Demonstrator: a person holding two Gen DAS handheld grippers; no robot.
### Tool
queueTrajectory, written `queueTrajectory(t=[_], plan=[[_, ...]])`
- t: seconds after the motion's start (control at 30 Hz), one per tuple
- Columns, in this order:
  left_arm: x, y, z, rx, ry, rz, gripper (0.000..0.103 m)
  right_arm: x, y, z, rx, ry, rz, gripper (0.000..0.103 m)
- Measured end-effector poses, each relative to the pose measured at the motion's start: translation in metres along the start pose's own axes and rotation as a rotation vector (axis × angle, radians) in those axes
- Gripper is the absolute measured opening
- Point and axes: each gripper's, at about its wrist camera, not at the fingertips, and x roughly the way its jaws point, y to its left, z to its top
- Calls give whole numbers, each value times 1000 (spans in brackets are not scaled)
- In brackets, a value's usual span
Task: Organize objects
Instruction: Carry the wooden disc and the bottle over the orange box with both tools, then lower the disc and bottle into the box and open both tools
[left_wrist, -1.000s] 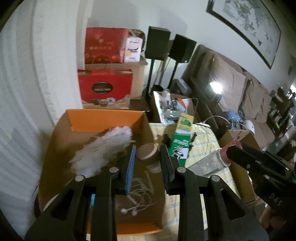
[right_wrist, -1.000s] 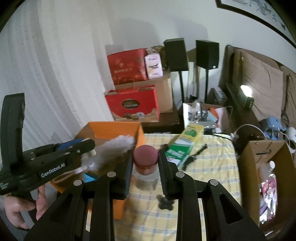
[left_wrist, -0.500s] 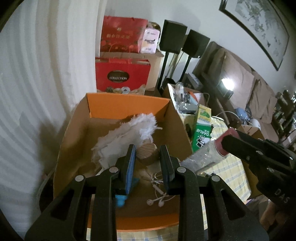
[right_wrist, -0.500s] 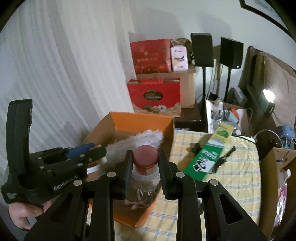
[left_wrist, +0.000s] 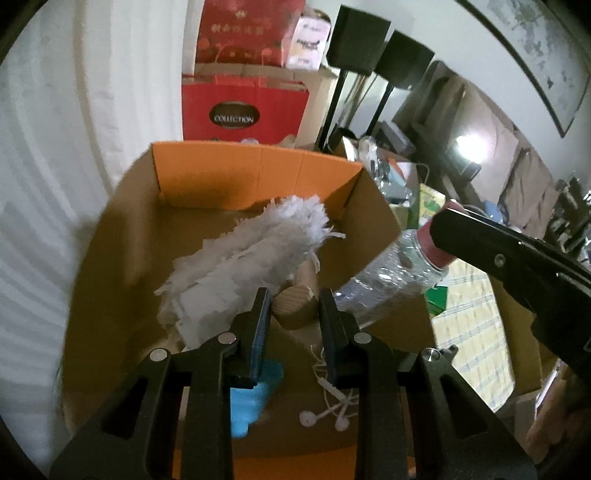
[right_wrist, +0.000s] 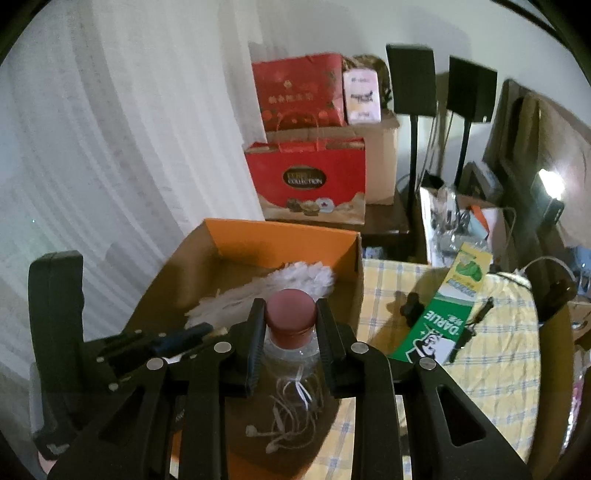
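An open orange cardboard box (left_wrist: 255, 173) holds a white feather duster (left_wrist: 255, 254), a round wooden lid (left_wrist: 295, 301), white earphones (left_wrist: 328, 406) and a blue object (left_wrist: 255, 391). My left gripper (left_wrist: 293, 310) hovers inside the box above the wooden lid, jaws parted and empty. My right gripper (right_wrist: 290, 325) is shut on the red cap of a clear plastic jar (right_wrist: 291, 317) and holds it over the box's right wall; the jar also shows in the left wrist view (left_wrist: 391, 269).
A green toothpaste box (right_wrist: 443, 306) and small black items (right_wrist: 410, 308) lie on the yellow checked tablecloth (right_wrist: 498, 354). Red gift bags (right_wrist: 306, 184), two black speakers on stands (right_wrist: 410, 81) and a sofa stand behind.
Both grippers have moved left toward the box. The jar went from above the tablecloth to over the box's right edge. My left gripper moved deeper over the box.
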Motion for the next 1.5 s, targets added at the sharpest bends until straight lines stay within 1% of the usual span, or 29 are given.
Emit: queueTrajectory(t=[0.17, 0.23, 0.3, 0.37, 0.43, 0.47, 0.5, 0.53, 0.57, 0.6, 0.63, 0.67, 0.7, 0.77, 0.83, 0.9, 1.03, 1.1, 1.17, 1.3, 1.37, 1.4, 1.5], plan=[[29, 6, 1, -4, 58, 4, 24, 30, -11, 1, 41, 61, 37, 26], [37, 8, 0, -9, 79, 0, 24, 43, -14, 1, 40, 86, 25, 26], [39, 9, 2, -18, 97, -22, 24, 53, -18, 0, 42, 104, 16, 26], [39, 6, 5, 1, 100, -3, 24, 58, -24, 3, 63, 87, 23, 26], [39, 4, 7, 11, 101, 8, 26, 63, -28, 8, 77, 97, 34, 26], [40, 5, 8, 5, 105, 10, 32, 64, -28, 10, 76, 99, 34, 27], [41, 6, 9, -5, 110, 15, 46, 65, -29, 12, 73, 101, 26, 27], [40, 8, 10, -14, 109, 18, 51, 67, -29, 14, 70, 103, 16, 27], [39, 9, 10, -22, 98, 12, 55, 69, -30, 16, 68, 106, 10, 30], [36, 10, 10, -25, 90, 4, 56, 69, -31, 17, 69, 107, 6, 32], [35, 12, 11, -29, 90, 0, 57, 67, -32, 18, 70, 100, -4, 39], [32, 13, 10, -35, 88, -4, 61, 65, -33, 19, 70, 94, -9, 47], [30, 15, 10, -42, 83, -9, 65, 61, -34, 19, 68, 84, -16, 50], [23, 18, 10, -57, 69, -21, 71, 53, -36, 20, 68, 60, -26, 52], [15, 20, 12, -67, 51, -20, 75, 42, -40, 21, 78, 44, -14, 52], [7, 19, 14, -66, 29, -17, 81, 32, -42, 21, 80, 31, -9, 53], [-5, 16, 17, -56, -3, 4, 84, 15, -45, 17, 67, 17, -19, 58], [-11, 14, 17, -49, -23, 11, 96, 8, -47, 15, 64, 13, -24, 60], [-17, 11, 15, -40, -43, 18, 99, -1, -48, 12, 57, 10, -31, 68], [-25, 3, 11, -21, -57, 22, 101, -15, -48, 5, 35, 0, -54, 71], [-26, -1, 9, -14, -59, 26, 101, -22, -49, 1, 27, -2, -63, 76], [-27, -3, 8, -10, -60, 27, 103, -25, -50, -1, 25, -2, -64, 77], [-29, -10, 5, 4, -55, 26, 103, -33, -55, -8, 25, 2, -76, 77]])
